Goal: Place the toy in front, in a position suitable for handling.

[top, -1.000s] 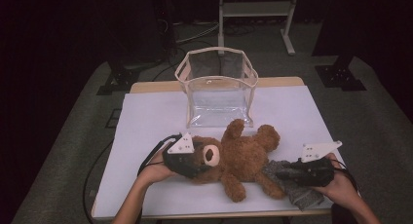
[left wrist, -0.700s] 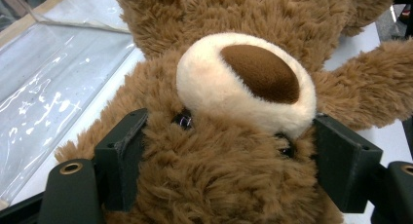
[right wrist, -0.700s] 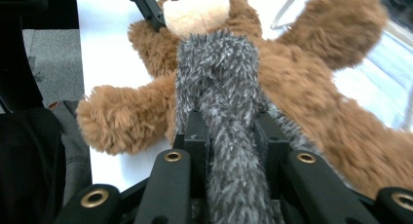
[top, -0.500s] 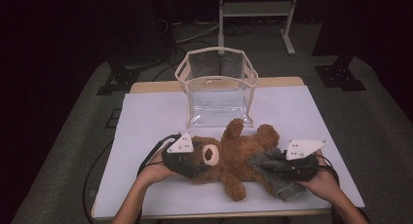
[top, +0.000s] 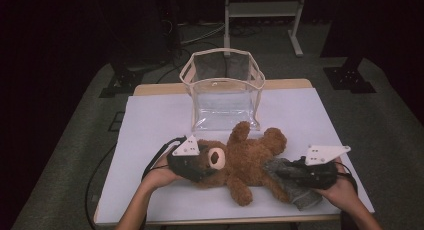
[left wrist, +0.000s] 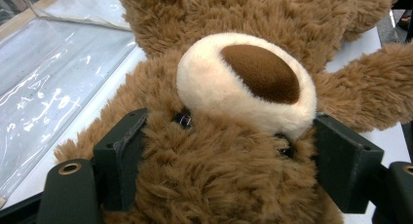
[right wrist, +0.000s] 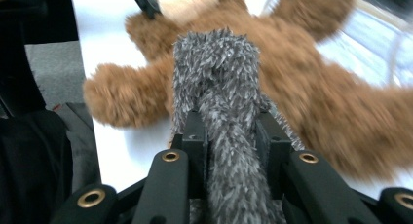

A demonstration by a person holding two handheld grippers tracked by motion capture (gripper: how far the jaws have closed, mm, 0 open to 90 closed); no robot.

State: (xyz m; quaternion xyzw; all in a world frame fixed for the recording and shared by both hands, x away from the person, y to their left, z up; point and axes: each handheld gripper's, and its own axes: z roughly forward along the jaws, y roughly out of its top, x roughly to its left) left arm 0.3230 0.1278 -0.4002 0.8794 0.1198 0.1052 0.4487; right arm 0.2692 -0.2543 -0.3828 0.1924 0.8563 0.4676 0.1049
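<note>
High view: the teddy bear (top: pixel 240 162) is laid on the counter (top: pixel 150 120), at 6 o'clock from the clear bag (top: pixel 222 90). Its head is clamped by the wide-spread left tongs (top: pixel 192 162). A grey furry cloth (right wrist: pixel 219 112) is pinched by the narrowly closed right tongs (top: pixel 295 172).

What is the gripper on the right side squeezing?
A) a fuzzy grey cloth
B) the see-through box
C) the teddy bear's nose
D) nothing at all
A: in the right gripper view, the right gripper has its jaws closed on a fuzzy grey cloth, which lies against the brown teddy bear; the left gripper holds the bear's head.
</note>
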